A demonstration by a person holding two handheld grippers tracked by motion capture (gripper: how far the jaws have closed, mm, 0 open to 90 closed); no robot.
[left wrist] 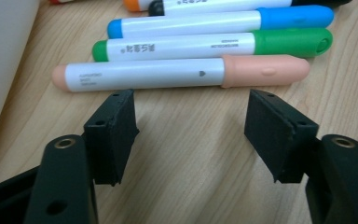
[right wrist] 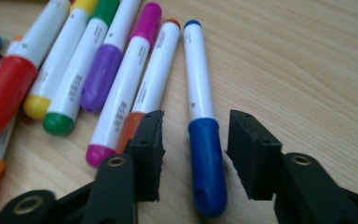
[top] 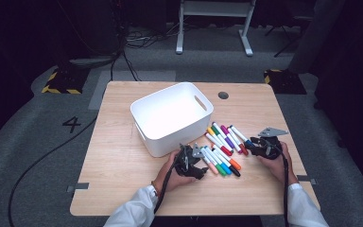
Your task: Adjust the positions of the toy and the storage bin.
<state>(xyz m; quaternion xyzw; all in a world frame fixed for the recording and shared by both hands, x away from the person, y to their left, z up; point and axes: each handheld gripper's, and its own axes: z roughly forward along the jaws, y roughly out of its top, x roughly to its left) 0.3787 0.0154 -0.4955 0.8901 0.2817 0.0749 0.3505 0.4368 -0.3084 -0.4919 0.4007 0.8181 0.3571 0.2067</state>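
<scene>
A light wooden table (top: 123,156) was set on grey carpet in a dark room, with a white plastic bin (top: 170,116) on it. Capped markers were laid beside the bin. In the left gripper view, the left gripper (left wrist: 191,126) was seen spread open just short of the peach marker (left wrist: 182,74). The right gripper (right wrist: 196,140) was seen open around the blue marker (right wrist: 203,135), not clamped.

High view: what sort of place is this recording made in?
Probably a lab or studio set up for recording, not a home: a lone wooden table on grey carpet, hazard-striped floor blocks, loose cables across the floor and a number 4 marked beside the table.
</scene>
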